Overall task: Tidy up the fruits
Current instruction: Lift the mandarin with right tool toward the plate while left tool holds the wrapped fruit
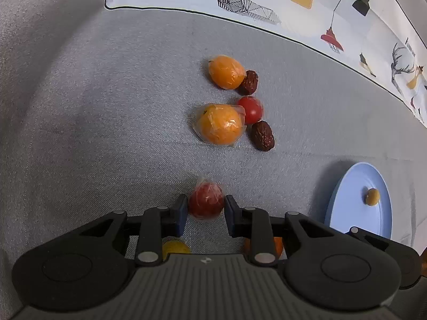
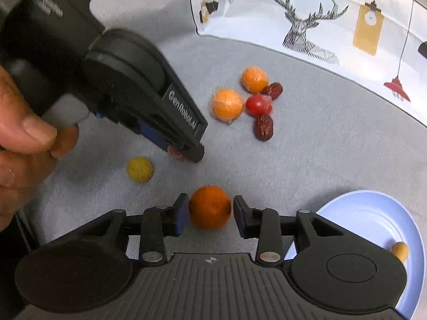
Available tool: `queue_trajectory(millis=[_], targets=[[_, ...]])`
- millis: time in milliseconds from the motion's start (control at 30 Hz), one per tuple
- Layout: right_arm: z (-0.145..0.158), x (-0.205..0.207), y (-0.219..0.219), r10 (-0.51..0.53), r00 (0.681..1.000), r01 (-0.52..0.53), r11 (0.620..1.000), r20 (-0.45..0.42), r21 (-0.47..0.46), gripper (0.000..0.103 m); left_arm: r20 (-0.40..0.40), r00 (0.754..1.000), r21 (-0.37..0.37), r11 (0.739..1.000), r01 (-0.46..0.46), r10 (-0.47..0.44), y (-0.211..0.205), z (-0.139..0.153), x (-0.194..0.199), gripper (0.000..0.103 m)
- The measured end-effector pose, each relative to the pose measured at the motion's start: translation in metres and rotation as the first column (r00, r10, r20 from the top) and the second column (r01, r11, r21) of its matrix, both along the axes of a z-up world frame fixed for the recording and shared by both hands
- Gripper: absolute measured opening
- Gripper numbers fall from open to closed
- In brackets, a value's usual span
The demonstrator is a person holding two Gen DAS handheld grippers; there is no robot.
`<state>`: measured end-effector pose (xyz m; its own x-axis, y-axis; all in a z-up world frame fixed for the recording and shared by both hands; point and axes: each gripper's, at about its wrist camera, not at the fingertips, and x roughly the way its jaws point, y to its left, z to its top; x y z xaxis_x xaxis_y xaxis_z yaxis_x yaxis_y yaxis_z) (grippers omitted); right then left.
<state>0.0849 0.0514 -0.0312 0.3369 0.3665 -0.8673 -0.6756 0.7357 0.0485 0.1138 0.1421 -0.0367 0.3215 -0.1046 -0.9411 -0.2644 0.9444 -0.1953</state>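
Left gripper (image 1: 206,208): I read both pads pressed on the wrapped red fruit (image 1: 206,202), low over the grey cloth (image 1: 106,133). Right gripper (image 2: 210,213): jaws apart, straddling the orange fruit (image 2: 210,207), near pad touching. Blue plate (image 2: 373,213) lies beside it, right.

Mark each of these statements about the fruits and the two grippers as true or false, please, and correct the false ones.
1. The left gripper has a wrapped red fruit between its fingers. True.
2. The blue plate holds three fruits. False: only one small yellow-orange fruit lies on it.
3. The right gripper has an orange fruit between its fingers. True.
4. The two dried red dates lie on the plate. False: both lie on the grey cloth beside the wrapped oranges.
5. A small yellow ball lies loose on the cloth. True.
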Motion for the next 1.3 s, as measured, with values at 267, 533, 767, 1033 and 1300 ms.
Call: queue_trajectory(millis=[267,533,767,1033,1300], targets=[[-0.001,-0.001,0.0,0.011,1.0,-0.012,1.0,0.015,0.003,0.036,0.0,1.0,0.017,1.0,0.021,-0.021,-0.002,-0.001,0.003,0.031],[0.007,-0.005,-0.007,-0.018,0.999,0.017,1.0,0.036,0.02,0.036,0.01,1.0,0.029,0.999,0.028,-0.028,-0.003,0.002,0.001,0.032],[0.022,-0.007,-0.018,-0.069,0.995,0.063,0.995,0.078,0.079,0.035,0.11,0.993,0.075,0.997,0.024,-0.033,-0.009,0.02,-0.007,0.032],[0.055,-0.012,-0.049,-0.174,0.967,0.138,0.972,0.188,0.188,0.035,0.29,0.955,0.153,0.988,0.019,-0.064,-0.028,0.055,-0.034,0.031],[0.101,-0.03,-0.096,-0.304,0.895,0.229,0.941,0.326,0.248,0.035,0.411,0.907,0.181,0.983,0.018,-0.092,-0.05,0.079,-0.055,0.032]])
